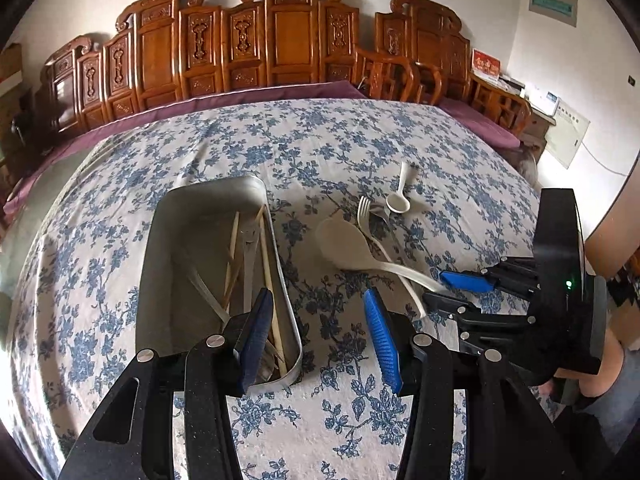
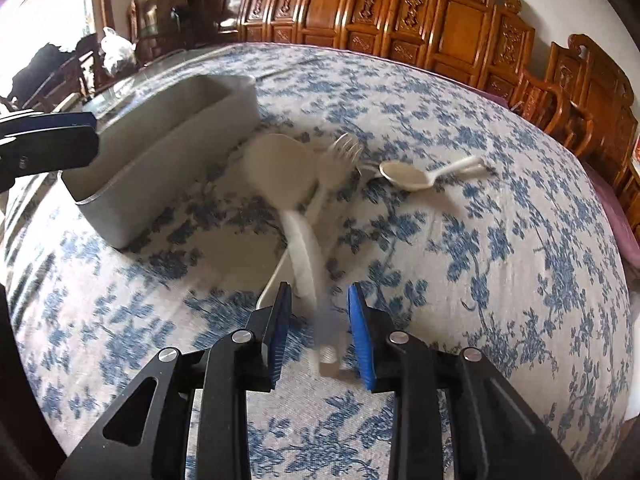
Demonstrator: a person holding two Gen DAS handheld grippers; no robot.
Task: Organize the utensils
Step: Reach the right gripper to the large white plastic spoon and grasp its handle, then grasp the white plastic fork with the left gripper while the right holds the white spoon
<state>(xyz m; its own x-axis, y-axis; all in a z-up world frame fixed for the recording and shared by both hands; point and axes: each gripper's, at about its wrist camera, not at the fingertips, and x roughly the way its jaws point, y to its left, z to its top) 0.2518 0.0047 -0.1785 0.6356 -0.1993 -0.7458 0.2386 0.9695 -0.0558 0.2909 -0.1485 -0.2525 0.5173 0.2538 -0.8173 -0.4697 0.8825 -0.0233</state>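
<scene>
A grey metal tray (image 1: 160, 240) holds chopsticks (image 1: 266, 272) and other utensils; it also shows in the right wrist view (image 2: 168, 152). A cream rice paddle (image 1: 348, 246), a white plastic fork (image 1: 366, 216) and a white soup spoon (image 1: 400, 200) lie on the cloth to its right. My left gripper (image 1: 320, 340) is open over the tray's near right corner. My right gripper (image 2: 320, 320) is open around the rice paddle's handle (image 2: 304, 264); the fork (image 2: 340, 160) and spoon (image 2: 404, 176) lie beyond. It also shows in the left wrist view (image 1: 452, 290).
The table carries a blue floral cloth (image 1: 320, 148). Carved wooden chairs (image 1: 280, 40) line the far edge. The right wrist view is motion-blurred.
</scene>
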